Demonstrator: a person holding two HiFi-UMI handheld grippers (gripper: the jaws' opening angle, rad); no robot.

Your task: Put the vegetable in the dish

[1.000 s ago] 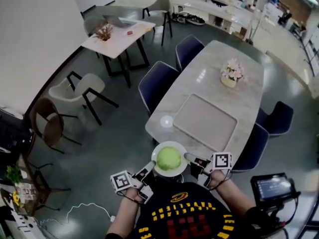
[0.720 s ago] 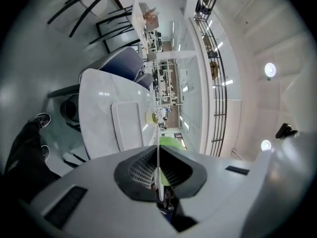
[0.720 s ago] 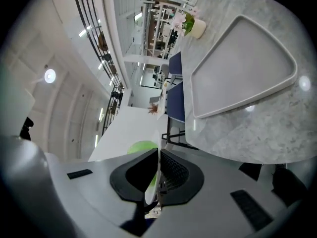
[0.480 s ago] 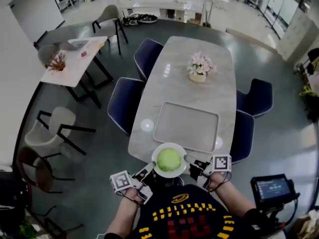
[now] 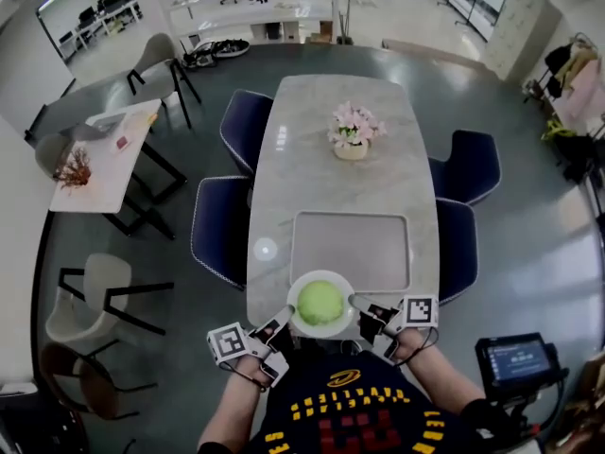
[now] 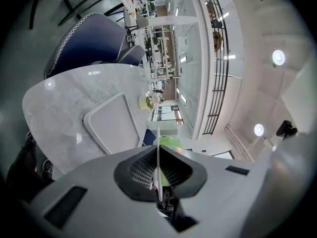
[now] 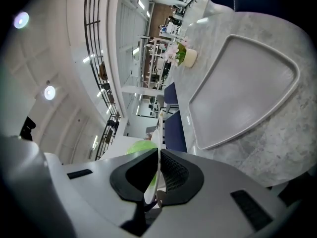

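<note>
**Green vegetable in the white dish, dish clamped at both sides**

The vegetable (image 5: pixel 319 301), a round pale-green head, sits in the middle of the white dish (image 5: pixel 292 308). The dish is over the near end of the marble table (image 5: pixel 302 130), just in front of the person's chest. Whether it rests on the tabletop or is held just above it cannot be told.

The left gripper (image 5: pixel 281 324) meets the dish at its lower left rim and the right gripper (image 5: pixel 364 305) at its right rim, so the vegetable lies between the two tools and touches neither. In the left gripper view the jaws of the left gripper (image 6: pixel 158 175) are pressed onto the thin edge of the dish (image 6: pixel 157 157), which runs upright between them, with the vegetable (image 6: pixel 167 143) showing green just past the jaws. The right gripper view shows the same: the right gripper (image 7: pixel 157 175) is clenched on the rim of the dish (image 7: pixel 156 148), and the vegetable (image 7: pixel 141 147) is beyond it on the left.

Just beyond the dish on the table lies a grey rectangular tray (image 5: pixel 350 249). Farther along stands a pot of pink flowers (image 5: pixel 352 130). Navy chairs (image 5: pixel 219 230) line both long sides of the table. A small screen (image 5: pixel 518 359) sits at the person's right.
</note>
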